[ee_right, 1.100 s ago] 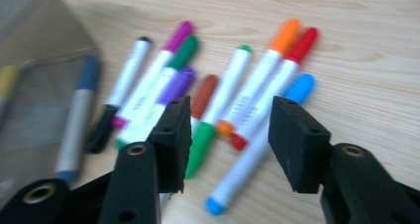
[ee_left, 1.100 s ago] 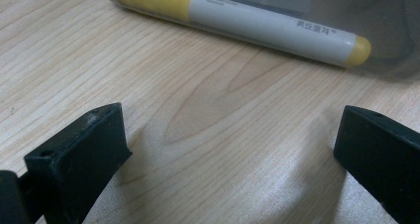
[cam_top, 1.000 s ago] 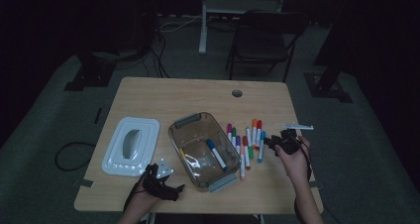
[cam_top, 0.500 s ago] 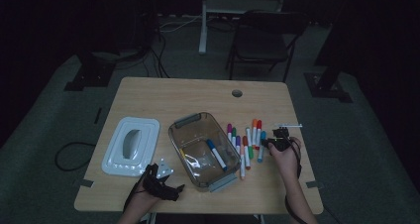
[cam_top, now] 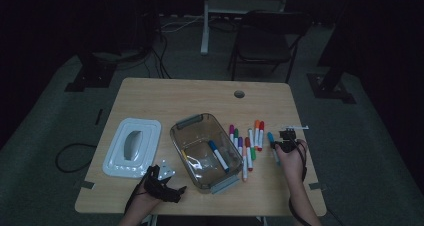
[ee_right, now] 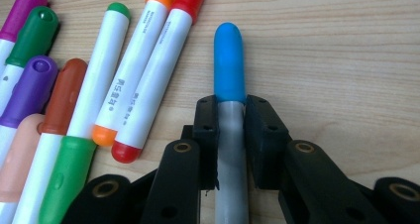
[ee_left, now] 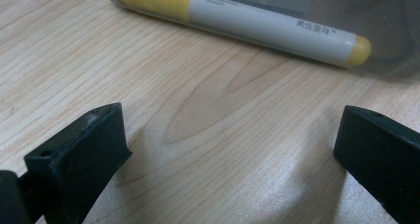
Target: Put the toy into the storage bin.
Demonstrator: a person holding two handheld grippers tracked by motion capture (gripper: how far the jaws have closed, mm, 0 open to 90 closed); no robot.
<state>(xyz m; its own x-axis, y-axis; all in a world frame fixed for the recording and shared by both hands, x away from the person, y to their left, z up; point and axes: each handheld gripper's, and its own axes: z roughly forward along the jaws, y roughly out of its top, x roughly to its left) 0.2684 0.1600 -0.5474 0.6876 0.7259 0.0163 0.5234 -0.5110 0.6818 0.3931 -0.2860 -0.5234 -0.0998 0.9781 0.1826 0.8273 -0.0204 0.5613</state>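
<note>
Your right gripper point(ee_right: 231, 135) has just been closing, and its pads now clamp the white barrel of the light-blue-capped marker point(ee_right: 229, 65), right behind the cap. That marker lies flat on the wooden table point(cam_top: 175, 96), cap pointing away from you, at the right edge of the loose marker row point(cam_top: 247, 143). In the high view your right gripper point(cam_top: 286, 145) sits over it, just right of the row and near the table's right side.

The orange-capped marker point(ee_right: 129, 70) and the red-capped marker point(ee_right: 158, 70) lie side by side just left of the held one, not touching it. Farther left in the right gripper view: green, brown and purple caps, packed close.

Your left gripper point(cam_top: 162, 181) rests low at the near left of the table, just beside the clear bin point(cam_top: 187, 123). Its jaws stand wide apart with bare wood between them. Beyond them, through the bin wall, a yellow-capped marker point(ee_left: 247, 21) lies inside. A blue-capped marker point(cam_top: 218, 155) also lies in the bin. The white lid point(cam_top: 132, 146) sits flat to the bin's left.
</note>
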